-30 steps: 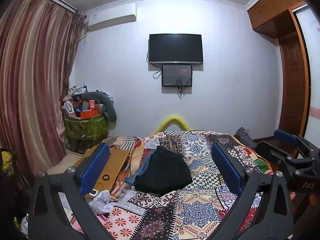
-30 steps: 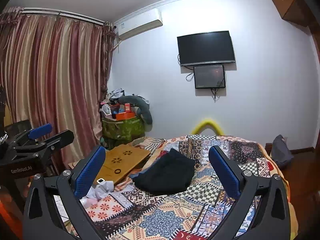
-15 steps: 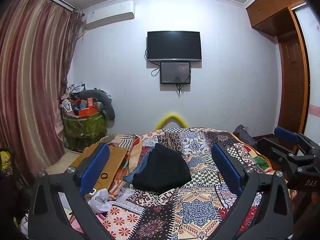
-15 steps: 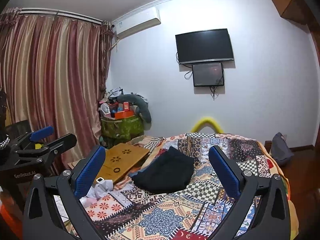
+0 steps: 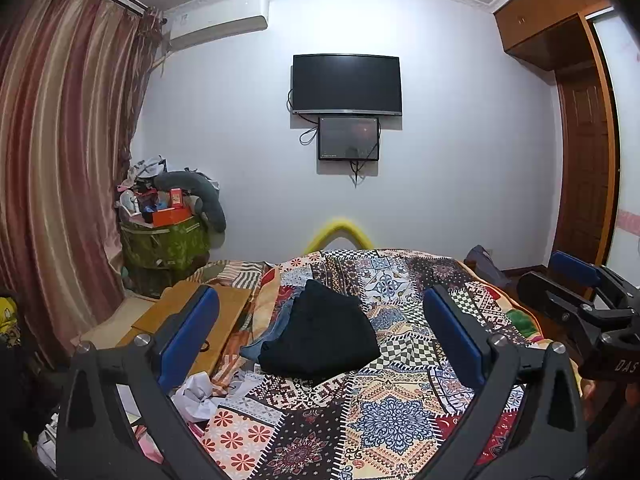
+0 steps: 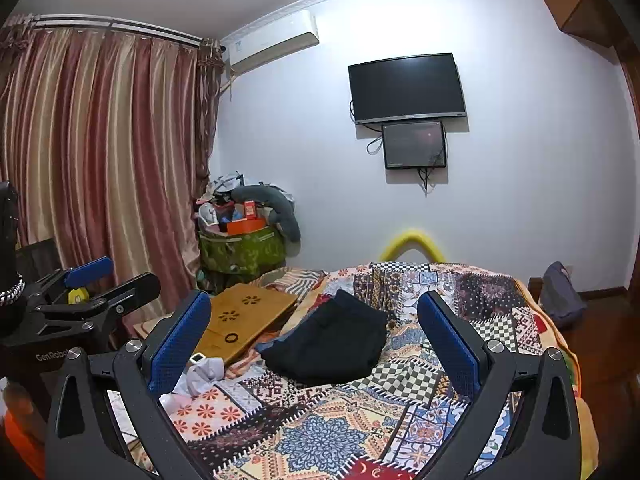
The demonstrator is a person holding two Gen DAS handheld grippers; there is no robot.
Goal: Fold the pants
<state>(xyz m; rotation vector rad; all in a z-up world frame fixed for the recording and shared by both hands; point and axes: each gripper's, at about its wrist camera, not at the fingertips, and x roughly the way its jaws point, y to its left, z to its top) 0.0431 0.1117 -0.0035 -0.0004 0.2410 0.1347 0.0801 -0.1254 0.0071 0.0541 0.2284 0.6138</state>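
Observation:
Black pants (image 5: 322,334) lie folded in a compact stack on the patchwork bedspread (image 5: 396,424), on top of a blue garment (image 5: 276,328) that peeks out at their left. The same black pants (image 6: 334,340) show in the right wrist view. My left gripper (image 5: 320,334) is open, held well back from the pants and above the bed, nothing between its blue pads. My right gripper (image 6: 314,340) is open too and empty. Each gripper shows at the edge of the other's view: the right gripper (image 5: 576,288), the left gripper (image 6: 92,284).
A wooden lap desk (image 6: 248,316) lies at the bed's left with crumpled white paper (image 6: 200,376) in front of it. A cluttered green bin (image 5: 164,244) stands by the curtain (image 5: 60,160). A TV (image 5: 346,84) hangs on the far wall. A dark bag (image 6: 560,296) sits right of the bed.
Both views have tilted slightly downward, so the room sits a little higher in frame. The pants have not moved and both grippers stay open.

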